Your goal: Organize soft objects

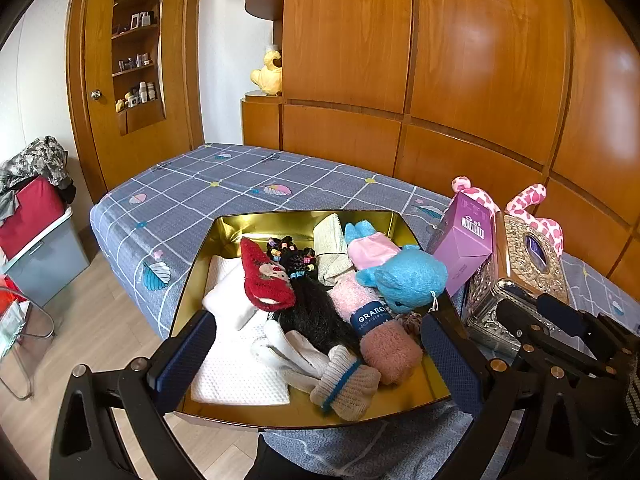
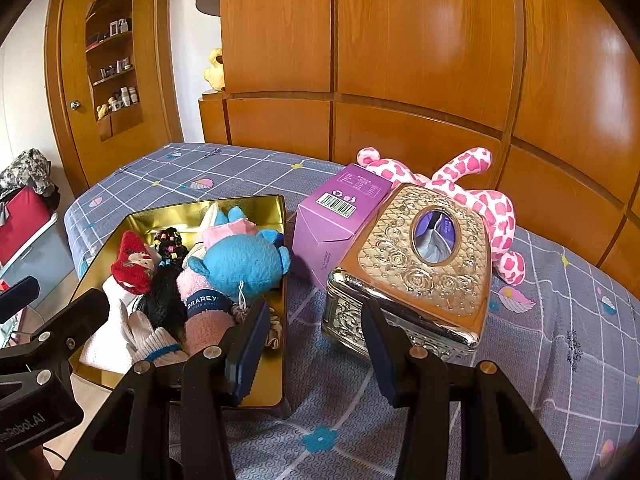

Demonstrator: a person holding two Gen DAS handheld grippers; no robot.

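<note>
Left wrist view, left gripper (image 1: 318,354) angled down over gold tray (image 1: 304,218), jaws spread, empty.

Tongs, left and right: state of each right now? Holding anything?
Left tongs: open, holding nothing, spread over the gold tray of soft items.
Right tongs: open, holding nothing, above the bedsheet between the tray and the gold tissue box.

Home bedroom: bed (image 1: 224,184), wooden wardrobe (image 1: 440,60).
</note>
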